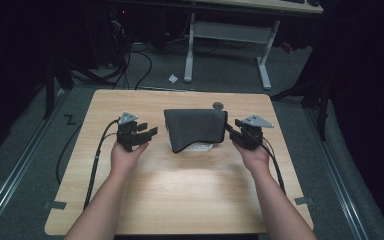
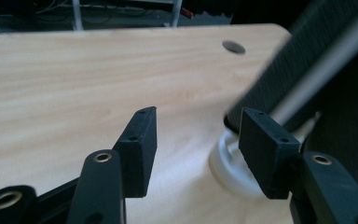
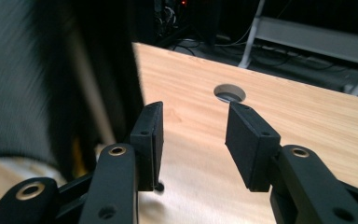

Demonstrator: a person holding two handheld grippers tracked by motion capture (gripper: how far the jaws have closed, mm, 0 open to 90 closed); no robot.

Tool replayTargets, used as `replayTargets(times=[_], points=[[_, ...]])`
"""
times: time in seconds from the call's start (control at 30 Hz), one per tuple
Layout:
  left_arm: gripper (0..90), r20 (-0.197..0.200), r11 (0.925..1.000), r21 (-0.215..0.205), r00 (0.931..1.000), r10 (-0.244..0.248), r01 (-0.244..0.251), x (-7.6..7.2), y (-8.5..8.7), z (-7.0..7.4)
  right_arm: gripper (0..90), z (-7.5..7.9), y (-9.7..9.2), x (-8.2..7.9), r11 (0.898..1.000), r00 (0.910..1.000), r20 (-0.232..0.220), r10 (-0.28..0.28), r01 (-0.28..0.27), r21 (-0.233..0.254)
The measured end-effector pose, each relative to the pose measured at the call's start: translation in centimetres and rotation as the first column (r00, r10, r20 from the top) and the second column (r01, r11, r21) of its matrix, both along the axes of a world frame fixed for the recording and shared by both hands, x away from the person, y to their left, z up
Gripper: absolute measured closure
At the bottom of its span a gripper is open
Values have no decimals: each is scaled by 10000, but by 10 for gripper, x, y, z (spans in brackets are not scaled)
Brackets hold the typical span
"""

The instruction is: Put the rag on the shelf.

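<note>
A dark grey cloth (image 1: 195, 127) hangs over a stand with a white base (image 1: 200, 147) at the middle of the wooden table (image 1: 180, 190). My left gripper (image 1: 147, 132) is just left of the cloth, open, pointing toward it. In the left gripper view the gripper (image 2: 196, 126) has nothing between its pads; the cloth (image 2: 298, 70) and white base (image 2: 228, 163) lie beyond the right pad. My right gripper (image 1: 231, 131) sits at the cloth's right edge. In the right gripper view the gripper (image 3: 193, 126) is open and empty, with the cloth (image 3: 23, 79) to its left.
A round hole (image 1: 218, 105) pierces the table just behind the cloth. Beyond the table stand a white desk frame (image 1: 265, 65) and floor cables (image 1: 130, 60); a paper scrap (image 1: 173, 78) lies on the floor. Bare wood stretches from the cloth to the near edge.
</note>
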State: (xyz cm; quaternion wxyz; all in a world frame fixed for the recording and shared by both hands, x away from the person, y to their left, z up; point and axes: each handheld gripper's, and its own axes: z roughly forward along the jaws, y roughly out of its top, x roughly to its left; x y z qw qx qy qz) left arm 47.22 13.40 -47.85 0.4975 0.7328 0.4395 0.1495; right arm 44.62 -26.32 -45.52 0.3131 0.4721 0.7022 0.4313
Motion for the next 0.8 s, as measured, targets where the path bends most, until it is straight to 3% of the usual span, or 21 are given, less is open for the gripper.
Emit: replayTargets(times=[0.07, 0.1, 0.33, 0.5, 0.6, 0.67, 0.73, 0.8], points=[[468, 49, 9998, 163, 9999, -119, 118, -13, 2, -6, 553, -5, 1, -11, 9997, 9999, 114, 18, -15, -241], [468, 50, 9996, 225, 9998, -181, 180, -20, 2, -9, 540, -8, 2, -16, 9995, 9999, -102, 55, -58, -304], [464, -57, 9962, 596, 9980, -628, 631, -69, 10, -28, 527, -32, 2, -56, 9993, 9996, -286, 45, -55, -366], [450, -398, 9940, 845, 9970, -660, 692, -106, 20, -39, 494, -47, 0, -87, 9976, 9991, -410, 112, -140, -678], [442, -1061, 9946, 686, 9919, -698, 774, -127, 26, -44, 488, -54, -3, -110, 9982, 9987, -480, 183, -210, -554], [437, -902, 9928, 857, 9930, -765, 842, -134, 25, -44, 490, -56, -5, -123, 9968, 9990, -409, 194, -225, -771], [437, -798, 9899, 1143, 9940, -746, 835, -135, 23, -44, 489, -55, -7, -128, 9976, 9992, -353, 176, -198, -658], [434, -939, 9907, 1038, 9925, -783, 879, -132, 23, -46, 489, -54, -8, -128, 9983, 9993, -353, 96, -117, -572]])
